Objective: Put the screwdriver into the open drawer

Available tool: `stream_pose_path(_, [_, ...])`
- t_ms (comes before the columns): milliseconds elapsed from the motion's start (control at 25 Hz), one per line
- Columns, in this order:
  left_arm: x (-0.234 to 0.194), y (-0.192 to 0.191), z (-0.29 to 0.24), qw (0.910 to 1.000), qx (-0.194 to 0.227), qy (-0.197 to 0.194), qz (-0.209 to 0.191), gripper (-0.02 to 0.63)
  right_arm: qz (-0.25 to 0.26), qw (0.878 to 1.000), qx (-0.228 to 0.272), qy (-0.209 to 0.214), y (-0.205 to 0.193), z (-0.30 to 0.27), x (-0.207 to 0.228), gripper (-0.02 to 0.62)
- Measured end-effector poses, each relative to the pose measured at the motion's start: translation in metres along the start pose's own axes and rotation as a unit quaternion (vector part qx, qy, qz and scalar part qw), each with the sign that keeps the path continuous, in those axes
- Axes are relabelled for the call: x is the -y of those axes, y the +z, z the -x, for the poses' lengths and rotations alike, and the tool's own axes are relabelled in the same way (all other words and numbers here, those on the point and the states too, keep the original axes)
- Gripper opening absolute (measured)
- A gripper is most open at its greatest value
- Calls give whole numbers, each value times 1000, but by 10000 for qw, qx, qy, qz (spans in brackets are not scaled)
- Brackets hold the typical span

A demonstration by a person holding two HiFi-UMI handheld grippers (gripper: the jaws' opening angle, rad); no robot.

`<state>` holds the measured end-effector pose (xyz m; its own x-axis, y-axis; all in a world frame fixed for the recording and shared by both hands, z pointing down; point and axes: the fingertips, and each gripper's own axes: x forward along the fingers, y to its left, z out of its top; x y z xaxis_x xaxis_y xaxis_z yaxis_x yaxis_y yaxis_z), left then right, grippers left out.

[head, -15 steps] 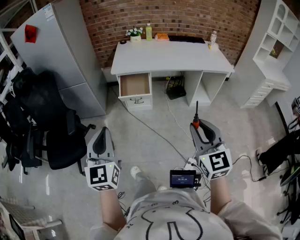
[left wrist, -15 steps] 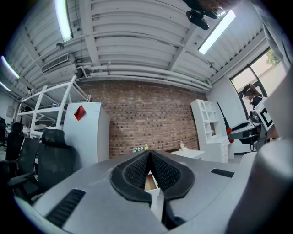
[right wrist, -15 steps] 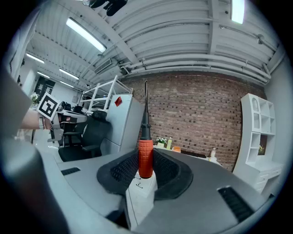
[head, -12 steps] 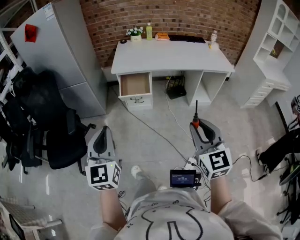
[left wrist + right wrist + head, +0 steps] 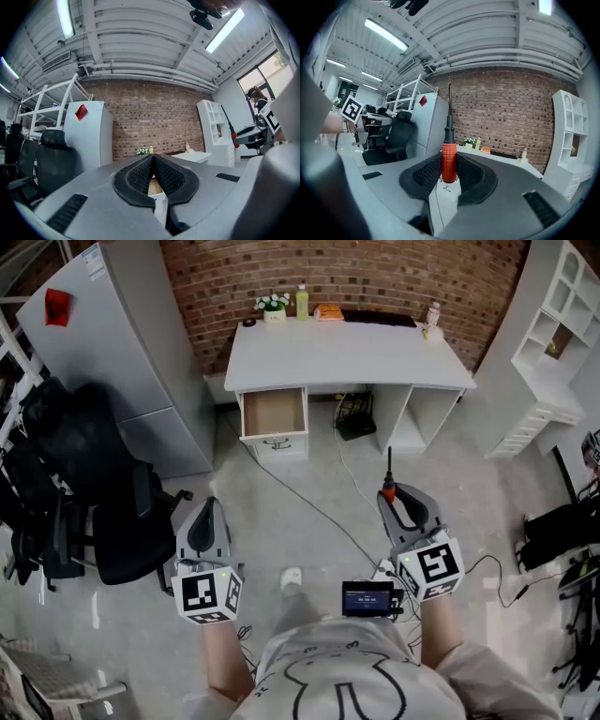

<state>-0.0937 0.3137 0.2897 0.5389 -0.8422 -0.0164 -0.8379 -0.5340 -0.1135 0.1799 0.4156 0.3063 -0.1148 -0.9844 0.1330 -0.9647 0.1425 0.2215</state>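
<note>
Left arm: the left forearm (image 5: 223,652) is held forward and low at the person's own left side, and the left tongs (image 5: 207,514) are carried over the floor (image 5: 309,474), with their marker cube nearest the body
Left tongs: the pads are pressed together at the tips, and nothing is gripped between them
Right arm: the right forearm (image 5: 439,626) is stretched forward at the person's right side, and the right tongs (image 5: 392,499) are aimed towards the tabletop (image 5: 347,357)
Right tongs: they are clamped on the red handle of the screwdriver (image 5: 388,486), and the dark shaft is left sticking out ahead past the tips
Screwdriver: it is carried above the floor, well apart from the drawer (image 5: 274,412), which lies ahead and to the left of the shaft
Drawer: it is seen pulled open under the left end of the tabletop, with its pale brown inside shown from above
Change from the earlier frame: the same pose and grip are kept by both tongs; the tabletop and drawer are seen shifted slightly in the head view; the shoe (image 5: 292,577) between the arms is now placed further forward and to the right
</note>
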Motion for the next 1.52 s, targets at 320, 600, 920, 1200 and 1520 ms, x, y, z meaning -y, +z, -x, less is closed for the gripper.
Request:
stream_pose_path(320, [-48,-11,-67,9999,-77,-65,93,11,-77,9998,-141,-115,8,-76,11,95])
stream_pose_path(600, [-95,-13,-131,9997,-53,-162,149,11,-106,9994,-272,-208,19,-144,16,95])
stream_pose_path(920, [-143,-17,-186,9995,-51,-303,109,11,-173,9984,-315,-442,26,-206,21,95])
stream_pose_path(1200, [-160,-24,-208,9994,-88,-315,107,11,-282,9979,-395,-432,20,-233,20,95])
stream_pose_path(1520, [-172,-46,-234,9993,-295,-188,130,11,-439,9978,-443,-216,7,-276,31,95])
